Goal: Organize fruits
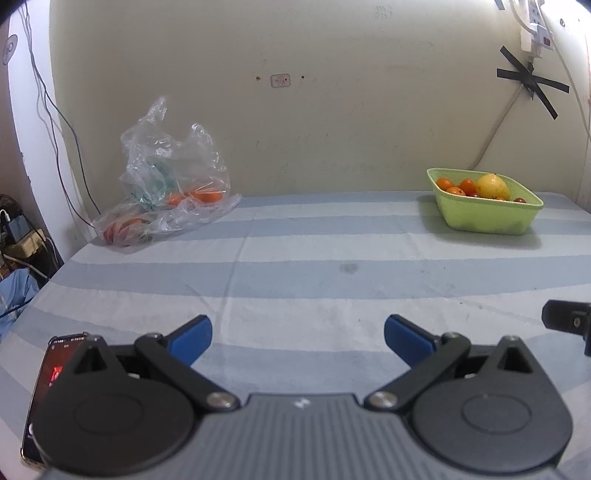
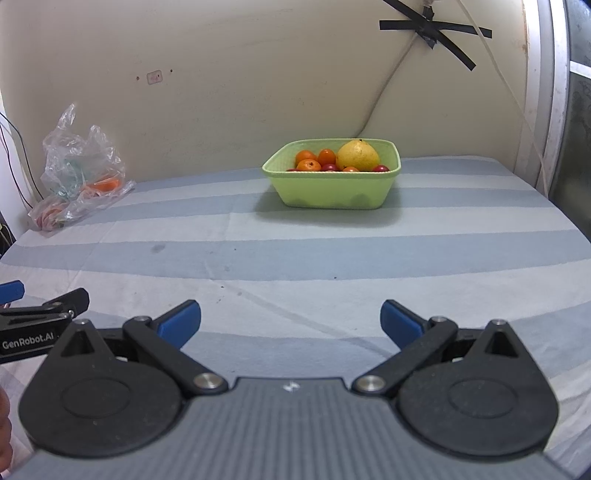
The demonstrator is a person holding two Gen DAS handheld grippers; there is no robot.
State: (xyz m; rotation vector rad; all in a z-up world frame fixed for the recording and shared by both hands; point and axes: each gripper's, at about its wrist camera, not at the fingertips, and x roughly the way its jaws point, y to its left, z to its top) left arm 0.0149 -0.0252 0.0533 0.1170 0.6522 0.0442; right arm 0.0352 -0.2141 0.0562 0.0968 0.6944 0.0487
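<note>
Your left claw hangs low over the near edge of the table, its blue pads spread wide with nothing between them. Your right claw is the same: wide, empty, and low over the near edge, just right of the left one, whose side shows at the left border of the right wrist view.

The table wears a cloth in pale blue and white stripes. The bowl, light green and squarish, sits toward the far right corner, close to the wall. It holds a large yellow fruit on the right side, several oranges on the left side, and a few small dark red fruits along the near rim. In the left wrist view the bowl lies far off to the right.

The bag, clear crumpled plastic, slumps at the far left corner against the wall, well apart from the bowl. Oranges show through it: some near its middle, and one low near the left edge. How many it holds you cannot tell.

A phone with a lit screen lies at the near left corner, partly hidden behind your left claw. Black tape pins a cable to the wall above the bowl.
</note>
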